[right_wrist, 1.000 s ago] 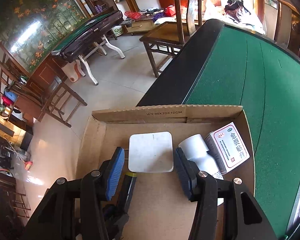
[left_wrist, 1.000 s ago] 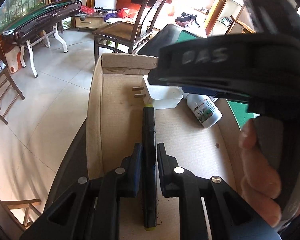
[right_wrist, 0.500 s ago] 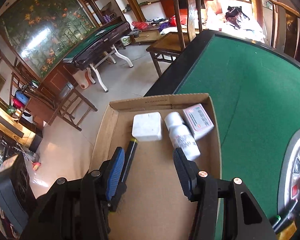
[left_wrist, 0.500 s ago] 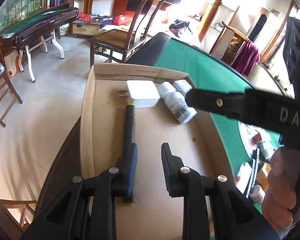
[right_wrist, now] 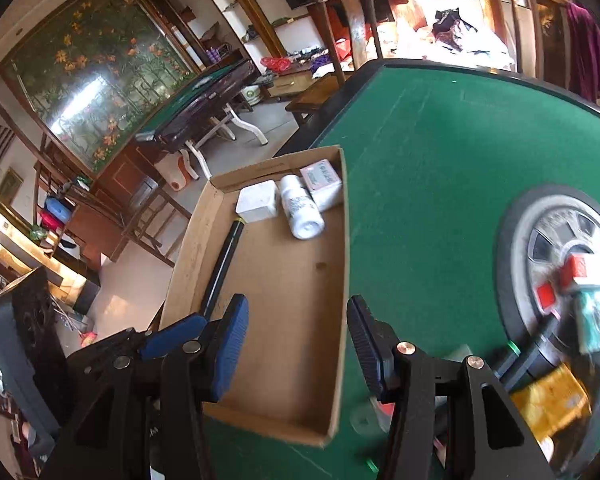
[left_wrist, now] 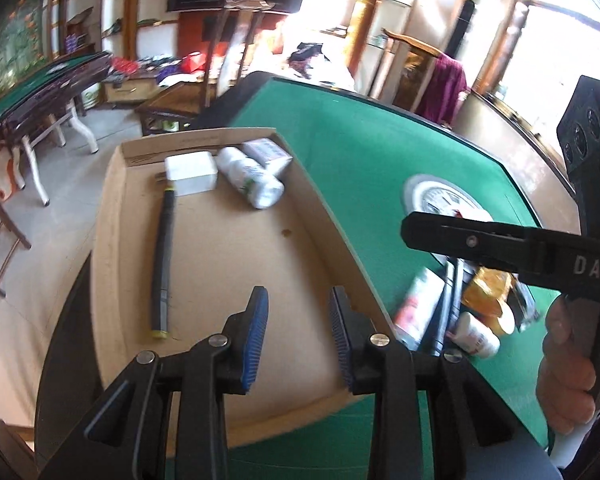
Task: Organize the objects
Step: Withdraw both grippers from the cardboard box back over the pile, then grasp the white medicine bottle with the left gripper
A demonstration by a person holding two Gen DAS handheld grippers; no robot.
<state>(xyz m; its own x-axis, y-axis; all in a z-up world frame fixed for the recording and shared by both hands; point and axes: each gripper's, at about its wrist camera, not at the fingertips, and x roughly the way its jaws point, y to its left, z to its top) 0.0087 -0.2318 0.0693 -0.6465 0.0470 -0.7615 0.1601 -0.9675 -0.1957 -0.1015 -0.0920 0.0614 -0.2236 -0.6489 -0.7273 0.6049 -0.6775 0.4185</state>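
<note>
A shallow cardboard box (left_wrist: 112,240) (right_wrist: 342,272) lies on the green table. In it are a long black pen-like stick with yellow ends (left_wrist: 163,256) (right_wrist: 222,266), a white plug adapter (left_wrist: 191,172) (right_wrist: 258,202), a white bottle (left_wrist: 252,184) (right_wrist: 302,212) and a small white carton (left_wrist: 269,153) (right_wrist: 322,178). My left gripper (left_wrist: 298,332) is open and empty above the box's near end. My right gripper (right_wrist: 296,352) is open and empty over the box's near right corner.
A pile of loose items lies on the green felt right of the box: a white tube (left_wrist: 418,304), a yellow packet (left_wrist: 486,292) (right_wrist: 550,404), a small white bottle (left_wrist: 478,336). A round grey scale (right_wrist: 560,248) sits on the table. Chairs and another table stand beyond.
My left gripper let go of the black stick, opened and pulled back up and to the right. My right gripper also drew back from the box toward the pile.
</note>
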